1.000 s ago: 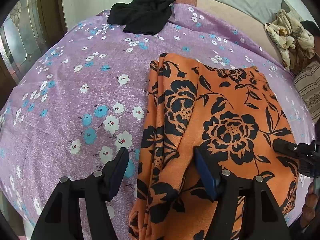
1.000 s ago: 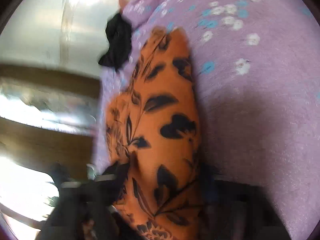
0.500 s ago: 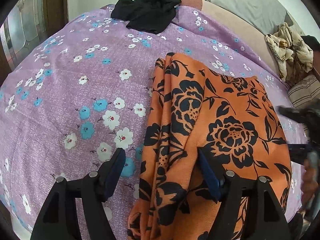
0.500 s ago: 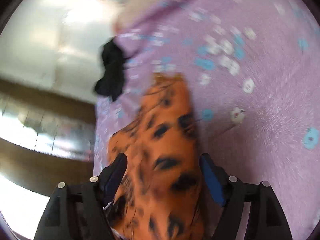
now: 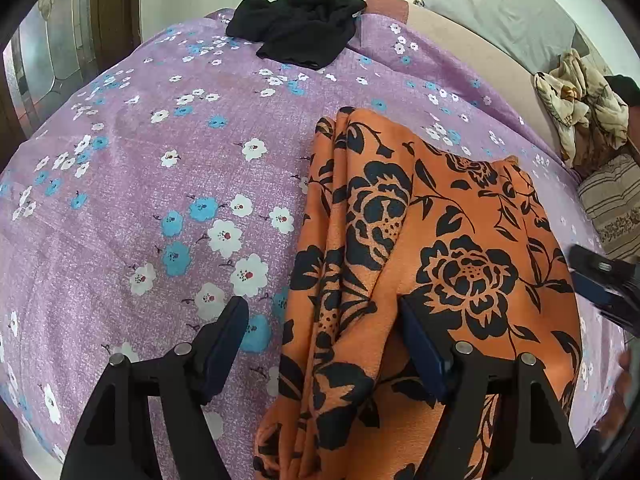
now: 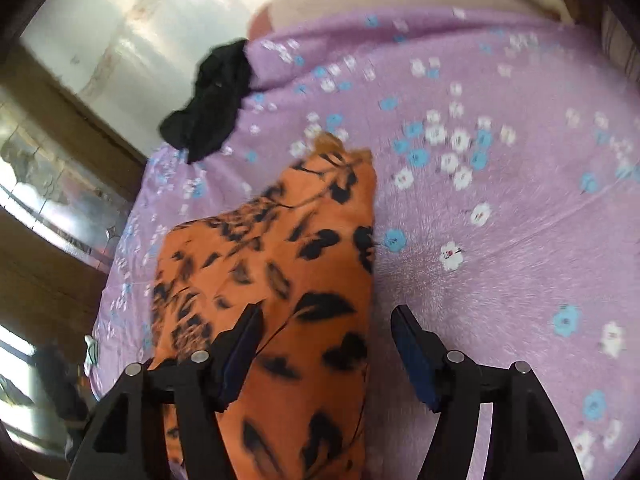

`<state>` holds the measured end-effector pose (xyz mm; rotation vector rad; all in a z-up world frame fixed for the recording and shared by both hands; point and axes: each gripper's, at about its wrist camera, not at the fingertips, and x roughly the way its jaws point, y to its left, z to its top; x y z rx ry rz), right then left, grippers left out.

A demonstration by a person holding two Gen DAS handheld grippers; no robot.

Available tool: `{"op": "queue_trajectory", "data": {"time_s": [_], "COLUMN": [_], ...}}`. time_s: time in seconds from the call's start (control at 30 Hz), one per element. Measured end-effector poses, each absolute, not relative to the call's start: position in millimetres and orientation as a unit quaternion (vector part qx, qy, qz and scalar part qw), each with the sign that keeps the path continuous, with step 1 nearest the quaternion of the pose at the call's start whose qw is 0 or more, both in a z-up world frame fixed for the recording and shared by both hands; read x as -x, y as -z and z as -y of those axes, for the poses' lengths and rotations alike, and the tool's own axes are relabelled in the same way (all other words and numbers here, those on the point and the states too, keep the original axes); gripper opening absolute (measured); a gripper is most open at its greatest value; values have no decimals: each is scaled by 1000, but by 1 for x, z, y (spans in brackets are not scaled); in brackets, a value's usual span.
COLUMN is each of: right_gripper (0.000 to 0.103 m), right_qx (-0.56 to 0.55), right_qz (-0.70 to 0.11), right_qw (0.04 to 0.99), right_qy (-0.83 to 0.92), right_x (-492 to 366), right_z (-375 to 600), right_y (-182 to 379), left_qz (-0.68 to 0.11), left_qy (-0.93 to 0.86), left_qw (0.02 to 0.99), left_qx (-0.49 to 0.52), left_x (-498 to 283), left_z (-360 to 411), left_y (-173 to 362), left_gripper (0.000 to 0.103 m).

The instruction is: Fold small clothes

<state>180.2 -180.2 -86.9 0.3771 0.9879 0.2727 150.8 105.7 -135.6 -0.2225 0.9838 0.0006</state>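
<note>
An orange garment with black flowers (image 5: 432,248) lies folded on the purple flowered bedsheet (image 5: 160,184). My left gripper (image 5: 324,336) hovers over its near left edge with the jaws opening. One finger is over the sheet and the other over the cloth, and neither pad presses on it. In the right wrist view the same orange garment (image 6: 280,280) lies under my right gripper (image 6: 326,328). That gripper's jaws are opening too, and the cloth lies loose below them. The right gripper (image 5: 604,284) also shows at the garment's right side.
A crumpled black garment (image 5: 300,32) (image 6: 212,100) lies at the far end of the bed. A cream patterned pile of clothes (image 5: 580,108) and a striped pillow (image 5: 612,200) sit at the right. Wooden furniture with glass (image 5: 40,60) stands beyond the left edge.
My right gripper has let go of the orange garment's edge, opened wide and lifted off it. The left jaws have spread a little; the garment lies still.
</note>
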Motion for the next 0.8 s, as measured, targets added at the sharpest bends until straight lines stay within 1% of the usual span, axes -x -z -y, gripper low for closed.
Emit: {"op": "queue_trajectory", "data": {"time_s": [0.1, 0.2, 0.27, 0.3, 0.33, 0.43, 0.5, 0.53, 0.57, 0.63, 0.8], "right_gripper": [70, 72, 73, 74, 74, 73, 74, 75, 80, 81, 81], "right_qx": [-178, -172, -181, -178, -174, -189, -192, -190, -185, -181, -213], "right_qz": [-437, -435, -472, -523, -526, -508, -481, -476, -492, -528, -483], "right_qw": [869, 861, 833, 802, 803, 812, 822, 824, 817, 797, 812], "right_qy": [-147, -201, -227, -226, -221, -217, -236, -242, -238, -231, -247], "right_x": [-154, -149, -152, -159, -159, -155, -149, -147, -149, -154, -153], "right_z": [170, 152, 142, 137, 138, 139, 138, 137, 135, 133, 139], "right_y": [63, 54, 77, 103, 112, 91, 76, 74, 85, 111, 78], "left_qz": [-472, -471, -472, -472, -474, -471, -473, -473, -473, -475, -473], "left_qy": [0, 0, 0, 2, 6, 4, 3, 3, 2, 6, 3], "left_qw": [875, 875, 875, 875, 873, 875, 874, 874, 874, 873, 873], "left_qx": [110, 109, 109, 111, 113, 110, 113, 114, 114, 115, 116], "left_x": [-150, -148, -148, -148, -148, -147, -147, -147, -147, -148, -147], "left_z": [-106, -106, -106, -106, -107, -107, -107, -107, -107, -107, -108], "left_y": [135, 134, 134, 134, 135, 134, 134, 134, 134, 135, 134], "left_gripper": [78, 78, 78, 78, 79, 79, 79, 79, 79, 79, 79]}}
